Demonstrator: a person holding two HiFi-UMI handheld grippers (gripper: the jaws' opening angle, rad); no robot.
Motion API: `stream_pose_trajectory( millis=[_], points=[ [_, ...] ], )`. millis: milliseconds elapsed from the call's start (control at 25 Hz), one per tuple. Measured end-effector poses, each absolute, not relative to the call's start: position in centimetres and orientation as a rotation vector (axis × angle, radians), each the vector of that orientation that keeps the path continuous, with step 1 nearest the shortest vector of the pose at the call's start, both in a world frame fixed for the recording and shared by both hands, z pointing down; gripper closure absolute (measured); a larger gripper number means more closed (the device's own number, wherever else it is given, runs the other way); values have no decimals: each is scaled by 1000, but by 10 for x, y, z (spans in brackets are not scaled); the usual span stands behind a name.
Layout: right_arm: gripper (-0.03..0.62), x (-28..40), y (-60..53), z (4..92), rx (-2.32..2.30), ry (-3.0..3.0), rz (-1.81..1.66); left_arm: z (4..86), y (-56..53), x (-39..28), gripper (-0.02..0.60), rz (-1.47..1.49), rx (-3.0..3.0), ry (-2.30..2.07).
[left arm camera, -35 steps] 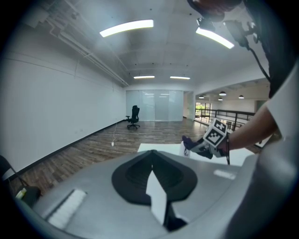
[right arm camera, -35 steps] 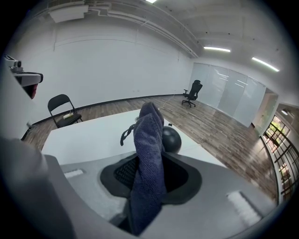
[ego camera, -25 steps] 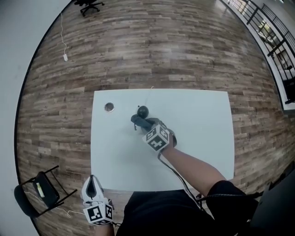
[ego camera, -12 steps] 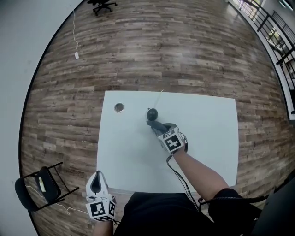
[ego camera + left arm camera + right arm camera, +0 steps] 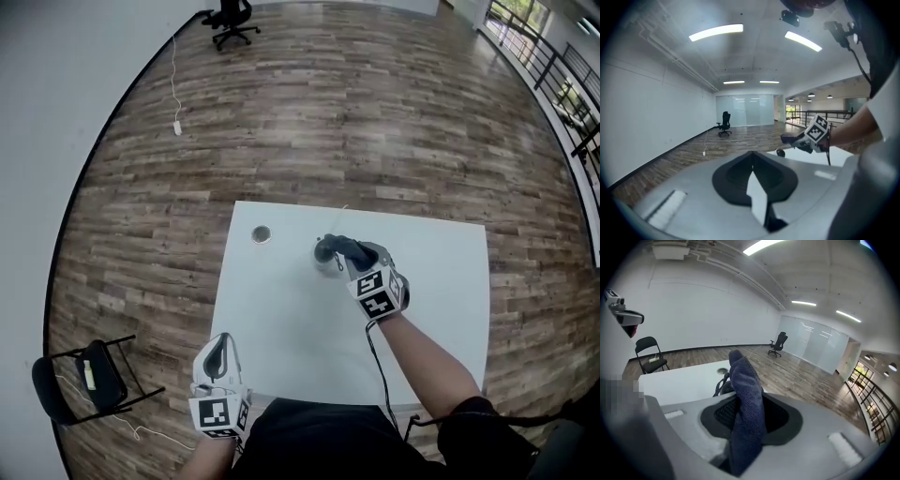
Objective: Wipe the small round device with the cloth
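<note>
As you lean over it, table [image 5: 281, 319]: white top on a wood-plank floor [image 5: 375, 112], and your dark-clothed body is right up against its near edge.
Right gripper [image 5: 356, 255]: reaching out over the far half of the table, marker cube turned up towards you, jaws pinching the cloth.
Cloth [image 5: 747, 399]: dark blue with a thick weave, clamped between both pads. One fold pokes out past the jaw tips and the rest trails back towards the camera.
Small round device [image 5: 780, 152]: black and ball-shaped, sitting on the tabletop. The left gripper view puts the cloth's free end just above it, not pressed onto it.
Left gripper [image 5: 218, 347]: down at the table's near left corner, well apart from the device. Its jaw tips are pressed together and there's nothing pinched between them.
Silver disc [image 5: 262, 234]: small and round, lying flat on the table to the left of the device and apart from it.
Folding chair [image 5: 89, 375]: black, standing on the floor off the table's left side, with something pale on its seat.
Office chair [image 5: 230, 17]: black, far across the room, close to the white wall.
</note>
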State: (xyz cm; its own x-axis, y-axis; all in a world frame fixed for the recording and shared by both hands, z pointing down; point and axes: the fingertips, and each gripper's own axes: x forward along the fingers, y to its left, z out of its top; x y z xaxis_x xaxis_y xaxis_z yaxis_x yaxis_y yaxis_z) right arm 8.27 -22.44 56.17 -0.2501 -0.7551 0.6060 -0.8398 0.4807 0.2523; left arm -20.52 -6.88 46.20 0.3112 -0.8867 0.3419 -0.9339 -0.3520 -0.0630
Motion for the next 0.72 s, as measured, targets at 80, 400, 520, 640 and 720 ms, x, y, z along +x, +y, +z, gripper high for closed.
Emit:
stream_pose_trajectory(
  millis=[80, 400, 520, 640, 720],
  points=[
    [477, 79, -230, 568, 1290, -2038, 143, 463, -63, -212, 574, 496, 2405, -1713],
    [477, 68, -239, 612, 1128, -1958, 89, 478, -35, -246, 574, 542, 2264, -1782],
    [477, 68, -239, 622, 1105, -1941, 101, 480, -29, -248, 575, 538, 2242, -1796],
    [477, 68, -237, 631, 1082, -1930, 126, 479, -26, -247, 574, 537, 2237, -1804],
    [477, 69, -236, 635, 1074, -1928, 144, 479, -24, -246, 574, 538, 2229, -1809]
  ],
)
